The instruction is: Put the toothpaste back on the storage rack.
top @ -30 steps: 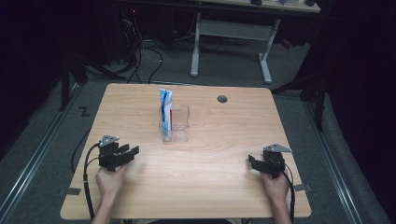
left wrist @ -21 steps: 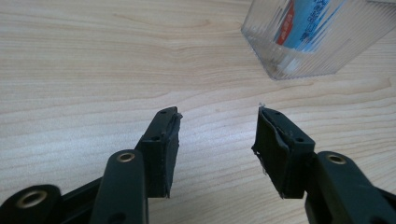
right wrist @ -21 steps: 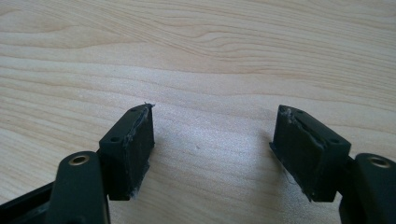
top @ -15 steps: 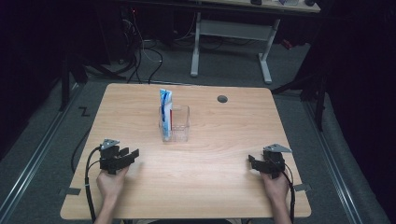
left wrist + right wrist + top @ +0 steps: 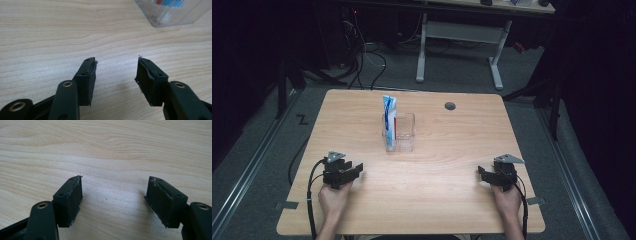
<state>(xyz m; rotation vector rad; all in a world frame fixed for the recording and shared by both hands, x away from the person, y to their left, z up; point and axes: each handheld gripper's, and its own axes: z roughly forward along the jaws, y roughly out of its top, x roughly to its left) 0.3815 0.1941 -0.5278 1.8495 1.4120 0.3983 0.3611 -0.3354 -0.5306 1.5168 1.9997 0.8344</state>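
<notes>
— Barely moved since a second ago, left gripper (image 5: 352,170) nudged slightly toward the near edge?
— Yep. Both spread wide, empty, right gripper (image 5: 486,174) too. Clear plastic box (image 5: 400,133) holding blue-white pouch (image 5: 389,112) mid light wooden counter (image 5: 452,145).

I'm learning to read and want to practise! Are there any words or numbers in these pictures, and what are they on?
No words or numbers can be read here.
The blue, white and red packet standing in the clear container has print, but it is too small and blurred to read.
The dark Z-shaped mark on the floor left of the table looks like a tape mark, not surely a letter.
</notes>
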